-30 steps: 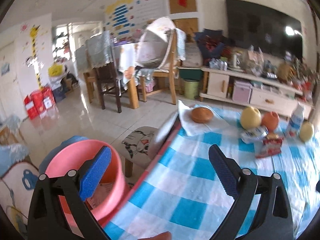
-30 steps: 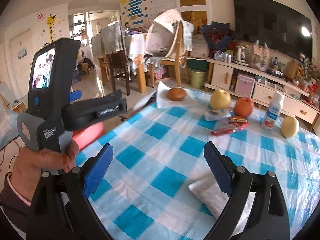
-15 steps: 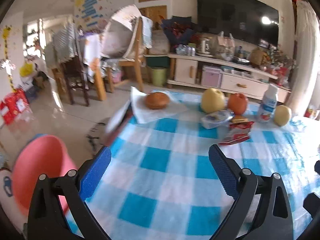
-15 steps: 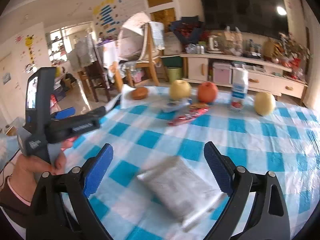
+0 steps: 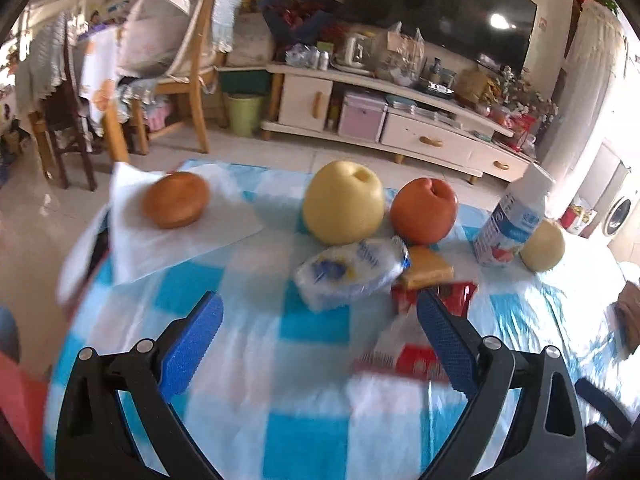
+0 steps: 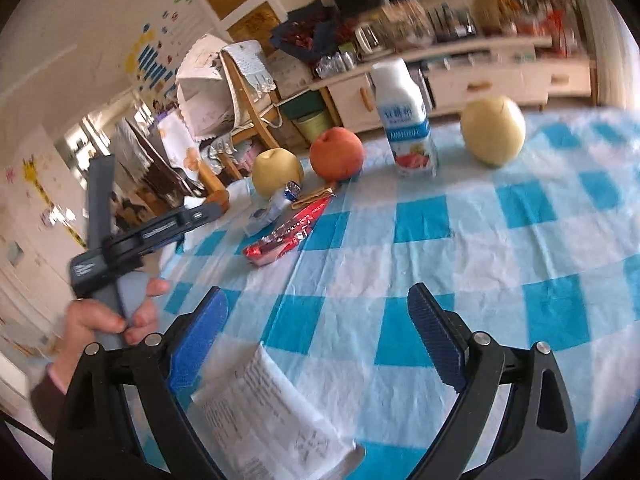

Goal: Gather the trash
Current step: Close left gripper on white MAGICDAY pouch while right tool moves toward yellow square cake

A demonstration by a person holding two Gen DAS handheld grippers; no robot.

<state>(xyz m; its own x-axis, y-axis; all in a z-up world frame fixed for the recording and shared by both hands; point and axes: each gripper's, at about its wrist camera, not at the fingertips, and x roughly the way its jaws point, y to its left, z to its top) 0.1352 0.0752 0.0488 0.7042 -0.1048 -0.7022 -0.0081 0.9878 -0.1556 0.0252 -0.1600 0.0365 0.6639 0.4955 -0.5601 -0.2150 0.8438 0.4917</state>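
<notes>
Both tools stand with jaws wide apart, holding nothing. The left gripper [image 5: 318, 328] faces the red wrapper [image 5: 412, 356] beside the fruit, evidently lining up a pick. The right gripper [image 6: 318, 324] hangs over the white printed packet [image 6: 276, 412] at the near table edge, likely for the same purpose.

Tablecloth [image 6: 440, 240] — crinkled cloth; red wrapper [image 6: 288, 232] — glossy foil.

Bright daylight is seen pouring in from the right of the left wrist view, the tablecloth [image 5: 560, 304] is washed out there, motion blur is smeared across the near cloth and the cabinet [image 6: 500, 68], and both pictures are bent and vignetted at the edges.
</notes>
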